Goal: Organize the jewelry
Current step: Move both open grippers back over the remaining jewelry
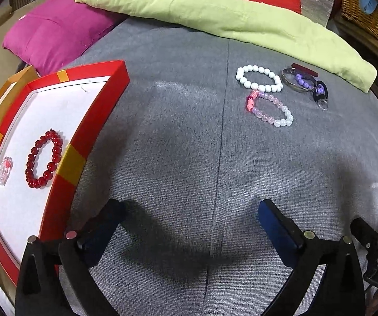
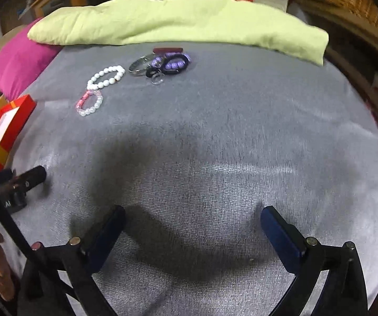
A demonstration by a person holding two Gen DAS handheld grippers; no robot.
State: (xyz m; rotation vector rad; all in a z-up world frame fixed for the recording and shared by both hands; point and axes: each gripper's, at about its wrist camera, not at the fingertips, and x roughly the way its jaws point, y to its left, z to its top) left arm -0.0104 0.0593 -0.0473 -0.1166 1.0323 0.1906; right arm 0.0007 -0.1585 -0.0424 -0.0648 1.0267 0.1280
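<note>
On grey cushion (image 1: pixel 189 144): both tongs (image 1: pixel 191 210) (image 2: pixel 193 213) wide, holding nothing; red tray (image 1: pixel 97 121) edge left, bracelets (image 1: pixel 258 80) far.

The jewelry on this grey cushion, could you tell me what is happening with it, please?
A person with two handheld grippers is sorting jewelry into a red tray. The dark red bead bracelet and a small pink piece already lie inside. The white bead bracelet, the pink and white bracelet and a tangle of a silver bangle and purple beads remain on the cushion. Both the left gripper and the right gripper hover open, holding nothing.
</note>
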